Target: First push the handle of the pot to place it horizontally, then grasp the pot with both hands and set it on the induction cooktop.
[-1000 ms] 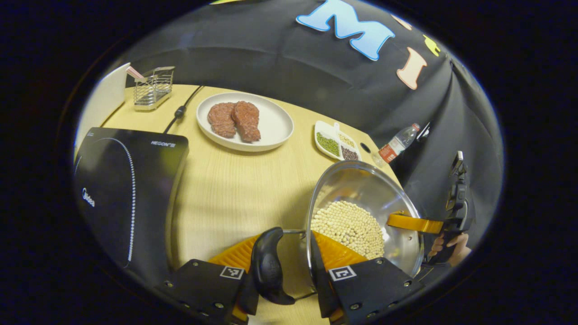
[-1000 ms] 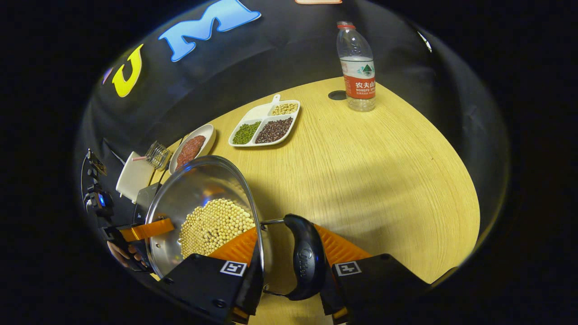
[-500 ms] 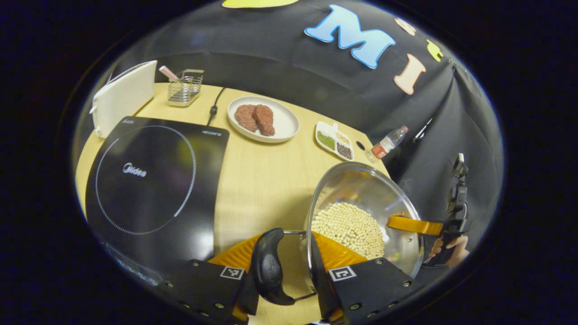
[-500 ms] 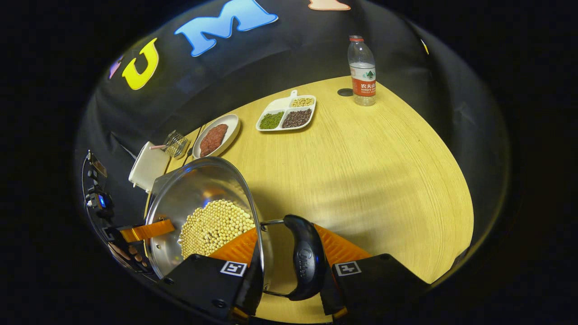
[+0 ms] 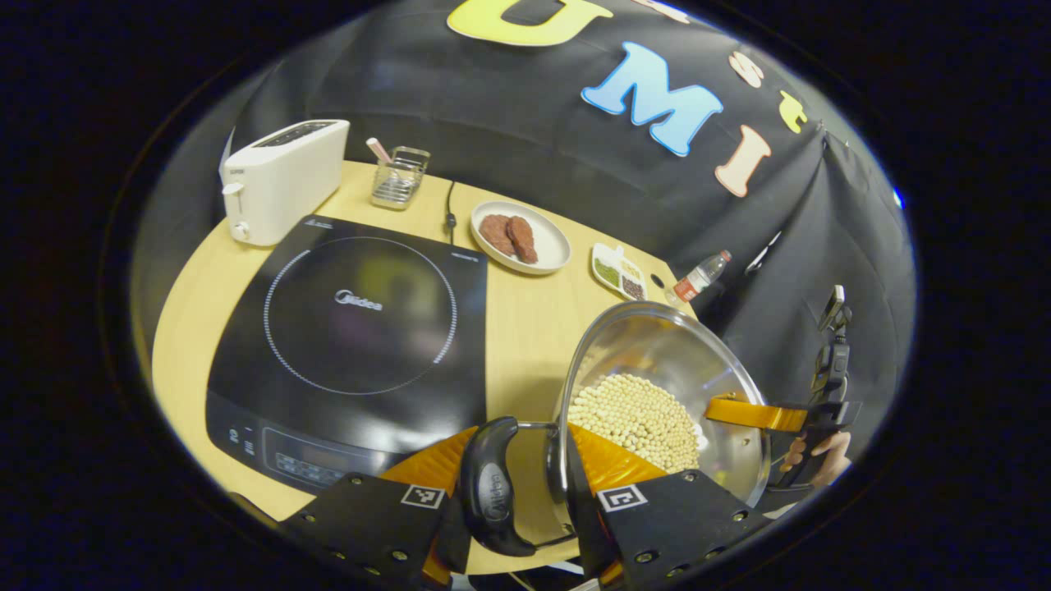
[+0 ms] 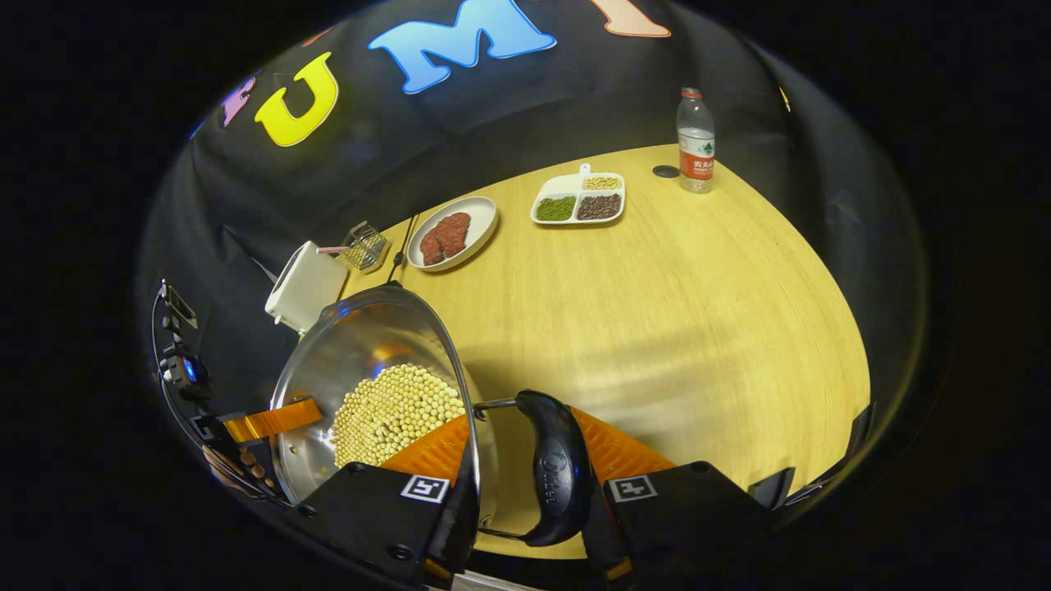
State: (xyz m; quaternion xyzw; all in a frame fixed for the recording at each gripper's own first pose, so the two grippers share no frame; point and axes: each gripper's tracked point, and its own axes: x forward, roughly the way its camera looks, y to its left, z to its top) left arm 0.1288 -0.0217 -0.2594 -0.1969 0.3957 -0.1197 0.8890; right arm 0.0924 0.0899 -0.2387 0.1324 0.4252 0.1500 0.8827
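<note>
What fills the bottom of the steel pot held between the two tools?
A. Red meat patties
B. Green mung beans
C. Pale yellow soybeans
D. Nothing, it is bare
C. The pot holds a heap of pale round soybeans, seen again in the right gripper view; the meat patties lie on a white plate farther back on the table.

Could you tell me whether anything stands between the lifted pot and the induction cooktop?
Nothing visible does: the pot hangs right of the induction cooktop, over bare table; the cooktop's glass is bare.
</note>
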